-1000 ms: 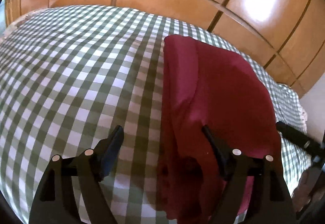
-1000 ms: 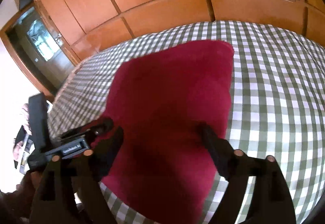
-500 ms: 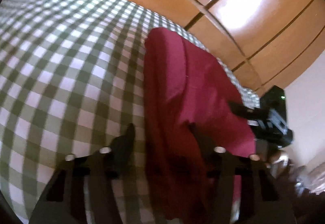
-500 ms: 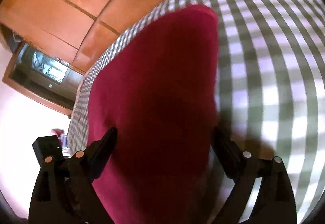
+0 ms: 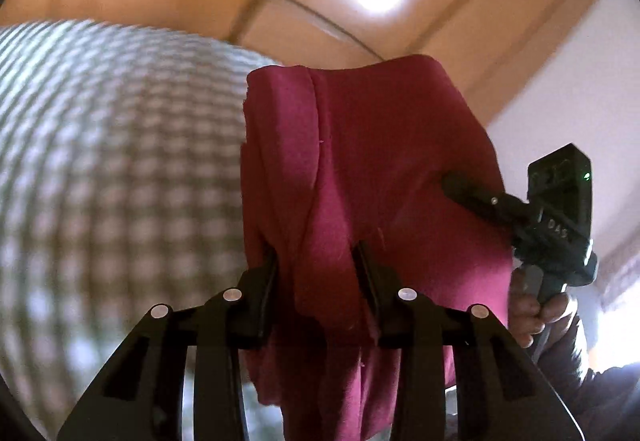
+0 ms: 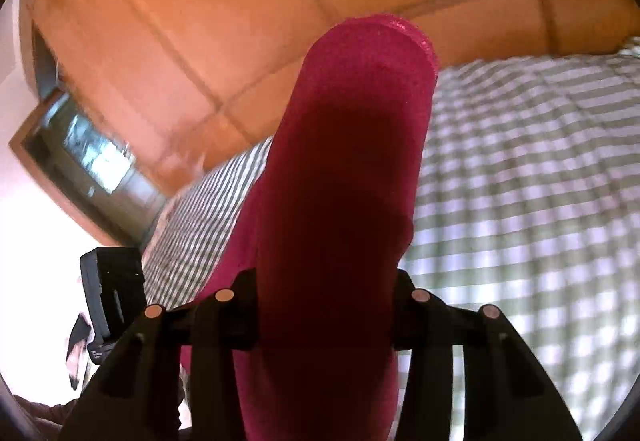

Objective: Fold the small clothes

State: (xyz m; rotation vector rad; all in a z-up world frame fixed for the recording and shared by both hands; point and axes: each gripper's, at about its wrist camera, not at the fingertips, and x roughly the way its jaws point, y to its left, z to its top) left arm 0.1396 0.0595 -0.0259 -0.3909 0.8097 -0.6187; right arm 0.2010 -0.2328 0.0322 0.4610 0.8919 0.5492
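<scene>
Blurring across both wrist views, the green-and-white checked bedcover (image 5: 112, 169) loses its squares to streaks, and the glossy wooden wardrobe panels (image 6: 192, 41) behind it smear into orange with bright glare patches. The lower part of the red garment (image 5: 360, 169) hangs below the frame edge, so its hem cannot be seen, and where it meets the bedcover is hidden behind its own folds.

The left gripper (image 5: 316, 277) points forward and slightly up, its two black fingers pressed in on a bunched fold of the garment, clamped on the cloth. In the same view the right gripper (image 5: 472, 197) reaches in from the right side, held by a hand (image 5: 532, 317) whose outline is partly cut off; one dark finger lies against the cloth's right edge. From the right wrist view, the right gripper's own fingers sit tight on either side of a thick roll of the garment (image 6: 348, 201), gripping it, though the fingertips themselves are buried in cloth.

The garment is deep red, soft, lifted off the bedcover between both tools, draped in long vertical folds with a rounded doubled-over top edge.
</scene>
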